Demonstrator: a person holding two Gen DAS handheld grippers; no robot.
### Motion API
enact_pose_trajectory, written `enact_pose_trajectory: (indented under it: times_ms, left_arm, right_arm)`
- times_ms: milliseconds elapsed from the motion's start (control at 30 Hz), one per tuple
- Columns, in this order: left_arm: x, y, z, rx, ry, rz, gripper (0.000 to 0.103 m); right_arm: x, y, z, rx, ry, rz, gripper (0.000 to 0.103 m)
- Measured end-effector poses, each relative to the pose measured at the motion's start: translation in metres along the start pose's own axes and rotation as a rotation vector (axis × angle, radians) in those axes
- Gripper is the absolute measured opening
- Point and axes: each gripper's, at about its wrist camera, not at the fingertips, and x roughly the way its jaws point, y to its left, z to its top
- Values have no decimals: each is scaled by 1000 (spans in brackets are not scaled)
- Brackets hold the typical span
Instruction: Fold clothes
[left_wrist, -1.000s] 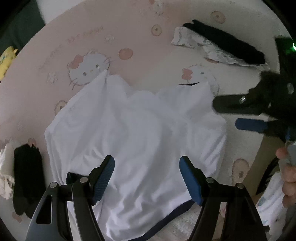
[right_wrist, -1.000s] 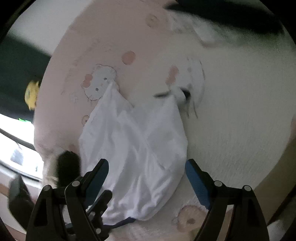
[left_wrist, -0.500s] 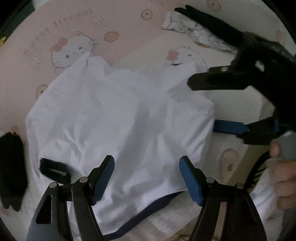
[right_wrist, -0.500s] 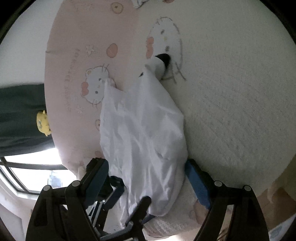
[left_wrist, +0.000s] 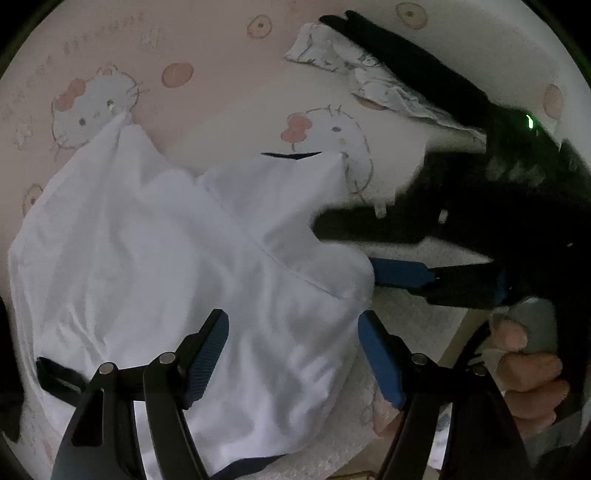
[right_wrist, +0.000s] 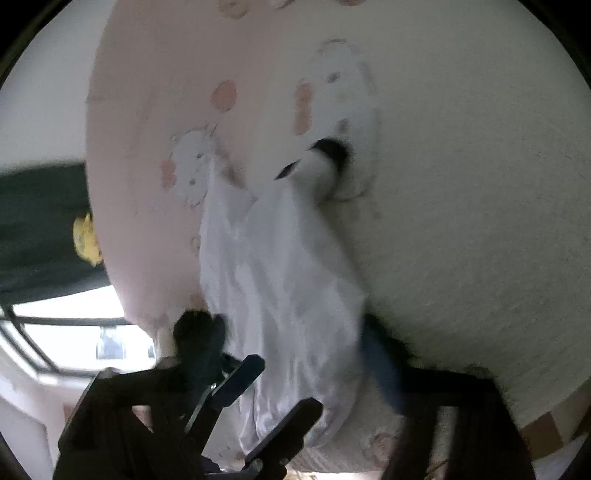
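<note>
1. On the bed (left_wrist: 229, 85), over the pink cartoon-cat blanket, the white garment (left_wrist: 177, 266) lies spread but rumpled, dark trim along its near hem and at one far corner.
2. Handling, my read: thin, light, limp fabric, probably a bit slick. It will sag and bunch, so take it at edges and corners, not mid-panel.
3. Left gripper (left_wrist: 293, 354): points steeply down over the near part of the garment, jaws wide open, pads astride the cloth, nothing pinched.
4. Right gripper (left_wrist: 345, 245): comes in low from the garment's right edge, rolled so one finger sits above the cloth and the blue pad (left_wrist: 400, 275) at the bed surface. Jaws have just been closing with the right edge between them; right wrist view is blurred, so I can't tell whether the pads press yet.
5. A hand (left_wrist: 528, 373) wraps the right handle.
6. Other clothes, a black and patterned pile (left_wrist: 373, 70), lie well apart at the far side.
</note>
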Motion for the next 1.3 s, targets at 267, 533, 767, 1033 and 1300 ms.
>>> enact_pose_trajectory:
  times_ms: [267,533,767,1033,1300]
  left_arm:
    - [6,19,6,-188,56,-185,71]
    - [1,4,10,-106,-20,-117,71]
    - [4,-17,14,2,-54,-21,71]
    - [4,-25,20,131,-154,110,57]
    - [19,-3,23,12,-109,-6,26]
  right_arm:
    - [10,-5,11,63,30,118,19]
    - [11,8,15,26,57,169,19]
    - [11,20,17,5,59,207,20]
    - [7,16,21,24,45,203,20]
    - [8,26,28,-42,7,72,33]
